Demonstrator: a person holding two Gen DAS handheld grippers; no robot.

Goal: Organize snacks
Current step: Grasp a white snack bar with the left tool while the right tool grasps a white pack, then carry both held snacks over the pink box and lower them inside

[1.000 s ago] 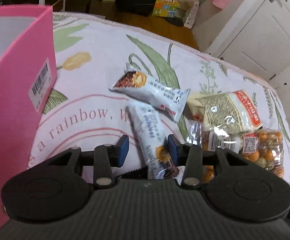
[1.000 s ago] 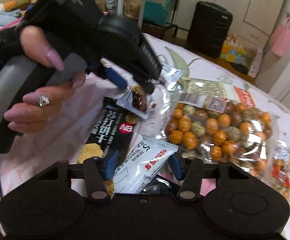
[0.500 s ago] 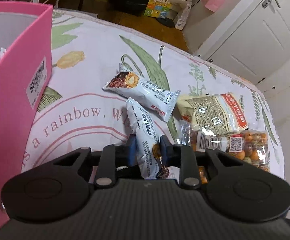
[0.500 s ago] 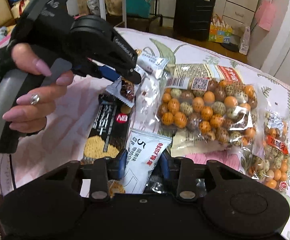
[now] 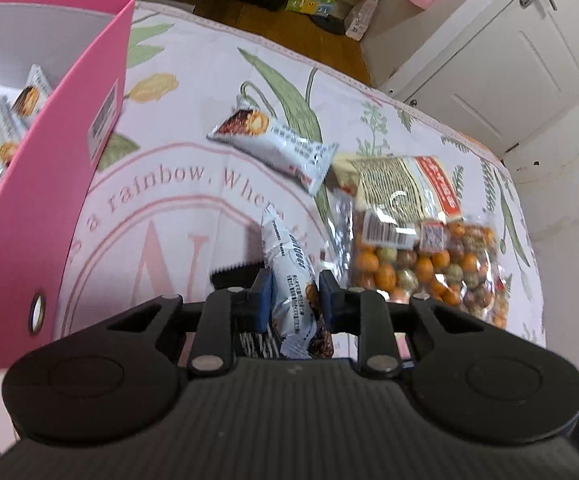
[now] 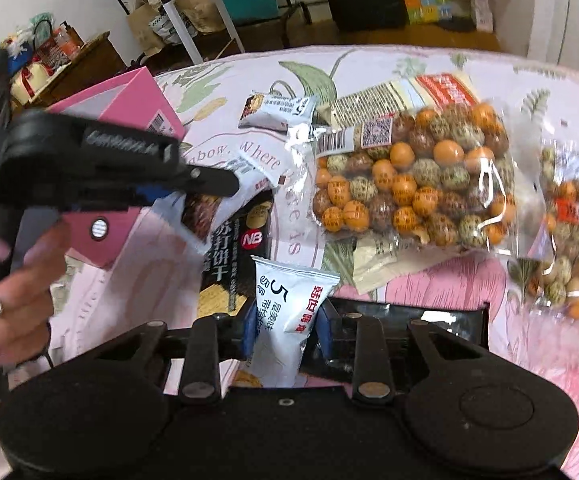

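My left gripper (image 5: pixel 294 294) is shut on a white snack bar (image 5: pixel 289 280) and holds it lifted above the tablecloth. It shows from the side in the right wrist view (image 6: pixel 193 184). My right gripper (image 6: pixel 283 326) is shut on a white snack packet (image 6: pixel 289 304) with red lettering. The pink box (image 5: pixel 49 152) stands at the left and holds several snack bars. Another white snack bar (image 5: pixel 273 148) lies on the cloth ahead.
A bag of coated peanuts (image 6: pixel 409 176) and a second one (image 6: pixel 573 232) lie at the right. A black biscuit pack (image 6: pixel 233 256) lies under the left gripper. A beige packet (image 5: pixel 401 184) lies beyond the peanuts. The table edge curves behind.
Both grippers closed on their snacks and lifted them. The left gripper has moved toward the pink box, whose inside now shows.
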